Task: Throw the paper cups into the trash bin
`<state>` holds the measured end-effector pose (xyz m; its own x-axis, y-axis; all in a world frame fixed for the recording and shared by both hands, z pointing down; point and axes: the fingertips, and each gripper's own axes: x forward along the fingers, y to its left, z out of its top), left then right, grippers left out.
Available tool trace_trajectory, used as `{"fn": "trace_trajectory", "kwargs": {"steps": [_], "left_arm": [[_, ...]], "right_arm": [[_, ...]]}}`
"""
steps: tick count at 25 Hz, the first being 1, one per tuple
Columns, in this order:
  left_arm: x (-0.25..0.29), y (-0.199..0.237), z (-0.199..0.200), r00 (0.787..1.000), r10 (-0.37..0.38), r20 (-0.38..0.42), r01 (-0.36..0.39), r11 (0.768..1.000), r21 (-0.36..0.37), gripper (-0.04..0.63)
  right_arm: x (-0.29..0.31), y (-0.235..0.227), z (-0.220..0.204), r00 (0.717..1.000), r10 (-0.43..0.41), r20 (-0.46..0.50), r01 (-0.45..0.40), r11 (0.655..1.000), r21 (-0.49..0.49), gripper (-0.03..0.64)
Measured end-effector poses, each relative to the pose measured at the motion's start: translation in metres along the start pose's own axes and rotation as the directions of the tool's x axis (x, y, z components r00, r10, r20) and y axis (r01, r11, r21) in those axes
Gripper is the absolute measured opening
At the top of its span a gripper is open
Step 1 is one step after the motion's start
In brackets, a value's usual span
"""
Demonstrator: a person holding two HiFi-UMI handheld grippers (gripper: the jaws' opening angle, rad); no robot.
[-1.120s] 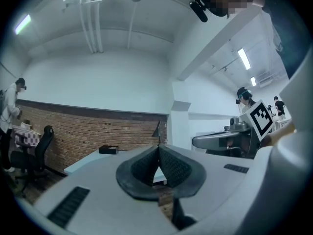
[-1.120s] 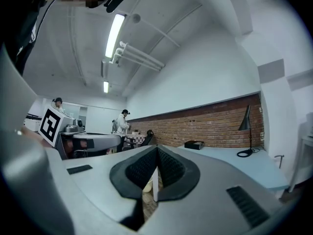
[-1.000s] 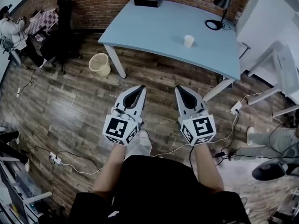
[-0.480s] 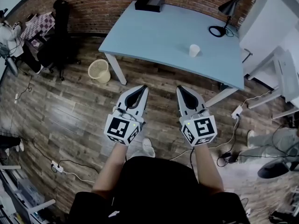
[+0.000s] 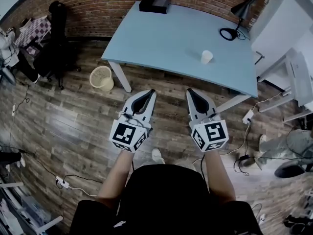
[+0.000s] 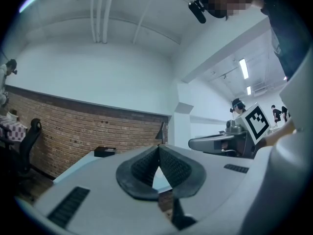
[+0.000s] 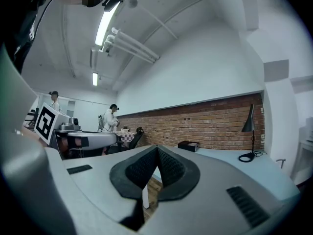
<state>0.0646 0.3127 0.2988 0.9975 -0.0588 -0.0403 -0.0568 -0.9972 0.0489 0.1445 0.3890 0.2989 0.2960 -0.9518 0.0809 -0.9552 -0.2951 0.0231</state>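
Observation:
A white paper cup (image 5: 207, 57) stands upright on the light blue table (image 5: 166, 38), toward its right side. A cream trash bin (image 5: 101, 78) sits on the wood floor beside the table's left leg. My left gripper (image 5: 150, 91) and right gripper (image 5: 190, 90) are held side by side over the floor, short of the table's near edge, both pointing at it. Each has its jaws shut with nothing between them. In the left gripper view (image 6: 158, 147) and the right gripper view (image 7: 156, 148) the dark pads meet at the tips.
On the table stand a black box (image 5: 154, 4) at the far edge and a black desk lamp (image 5: 234, 21) at the right. A brick wall (image 5: 98, 4) runs behind. An office chair (image 5: 54, 53) is at left. Cables and a power strip (image 5: 247, 117) lie on the floor at right.
The table and cup sit a little lower in the head view, so I have come closer to them. Both grippers stay shut and side by side.

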Motion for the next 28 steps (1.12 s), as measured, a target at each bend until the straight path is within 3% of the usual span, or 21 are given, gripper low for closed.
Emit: {"fn": "trace_trajectory", "kwargs": {"steps": [11,28], "left_arm": [[0.034,0.026,-0.011,0.999,-0.034,-0.021,0.034,0.999,-0.007,0.009],[0.098,0.036,-0.018,0.999,-0.017,-0.042,0.018,1.0,0.014,0.009]], "right_arm": [[0.027,-0.03,-0.007,0.998,-0.064,-0.029,0.064,0.998,0.003,0.005],[0.061,-0.101,-0.018,0.997,-0.062,-0.039,0.062,0.998,0.012,0.005]]}}
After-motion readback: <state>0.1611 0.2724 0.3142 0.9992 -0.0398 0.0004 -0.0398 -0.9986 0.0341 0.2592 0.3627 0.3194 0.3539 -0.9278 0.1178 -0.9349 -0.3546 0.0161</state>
